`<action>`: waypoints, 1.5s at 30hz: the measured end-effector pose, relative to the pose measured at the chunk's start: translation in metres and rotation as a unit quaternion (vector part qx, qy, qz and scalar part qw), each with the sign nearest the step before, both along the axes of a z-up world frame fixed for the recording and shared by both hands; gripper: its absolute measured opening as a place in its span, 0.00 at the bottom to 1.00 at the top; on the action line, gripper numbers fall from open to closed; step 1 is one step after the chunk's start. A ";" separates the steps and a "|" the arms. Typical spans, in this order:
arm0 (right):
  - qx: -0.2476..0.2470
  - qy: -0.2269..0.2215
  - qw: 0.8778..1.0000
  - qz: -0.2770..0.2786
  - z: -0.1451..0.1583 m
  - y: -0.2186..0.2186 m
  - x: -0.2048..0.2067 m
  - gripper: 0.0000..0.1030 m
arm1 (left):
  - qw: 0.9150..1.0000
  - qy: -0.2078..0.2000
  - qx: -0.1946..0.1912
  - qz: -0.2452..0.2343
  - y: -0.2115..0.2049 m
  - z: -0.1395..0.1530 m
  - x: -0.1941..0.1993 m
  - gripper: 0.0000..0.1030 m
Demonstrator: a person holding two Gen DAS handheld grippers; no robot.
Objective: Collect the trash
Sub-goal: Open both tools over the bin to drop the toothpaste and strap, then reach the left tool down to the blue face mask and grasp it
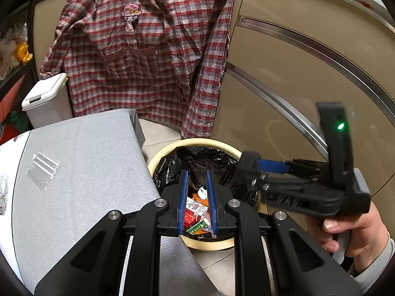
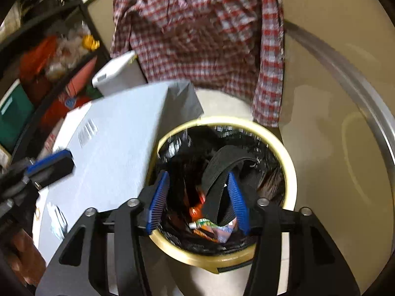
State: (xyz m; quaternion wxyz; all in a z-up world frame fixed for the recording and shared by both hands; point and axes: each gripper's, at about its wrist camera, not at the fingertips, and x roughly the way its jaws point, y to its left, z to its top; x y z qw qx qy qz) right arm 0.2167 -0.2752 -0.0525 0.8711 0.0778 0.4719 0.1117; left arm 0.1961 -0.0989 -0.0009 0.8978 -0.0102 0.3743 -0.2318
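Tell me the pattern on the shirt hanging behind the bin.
Red, grey and white check on the shirt; clearest in the left wrist view.

A home, by the look of a kitchen or utility corner: a red-and-grey checked cotton shirt (image 1: 148, 49) hangs over beige cabinet fronts with long steel rail handles (image 1: 308, 49), a black-lined round cream waste bin (image 2: 288, 162) stands on a tiled floor (image 1: 158, 133), and a cluttered black metal shelf rack (image 2: 49, 56) stands nearby.
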 end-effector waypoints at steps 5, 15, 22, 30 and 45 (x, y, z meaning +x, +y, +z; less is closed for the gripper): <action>-0.030 0.020 0.999 0.015 -0.012 0.010 0.000 0.55 | 1.000 0.000 0.003 0.007 0.005 0.001 0.000 0.15; -0.074 0.091 0.993 0.030 -0.045 0.018 0.006 0.67 | 1.000 -0.006 0.011 0.025 0.036 0.006 -0.012 0.15; -0.078 0.078 0.993 0.032 -0.039 0.025 0.001 0.67 | 0.998 -0.013 0.019 0.051 0.077 0.012 -0.028 0.15; -0.055 -0.015 0.998 0.034 0.006 0.043 -0.012 0.67 | 0.994 -0.028 0.025 0.103 0.144 0.023 -0.057 0.15; 0.008 -0.130 0.990 0.062 0.055 0.096 -0.040 0.34 | 0.988 -0.021 0.107 0.112 0.235 0.023 -0.113 0.15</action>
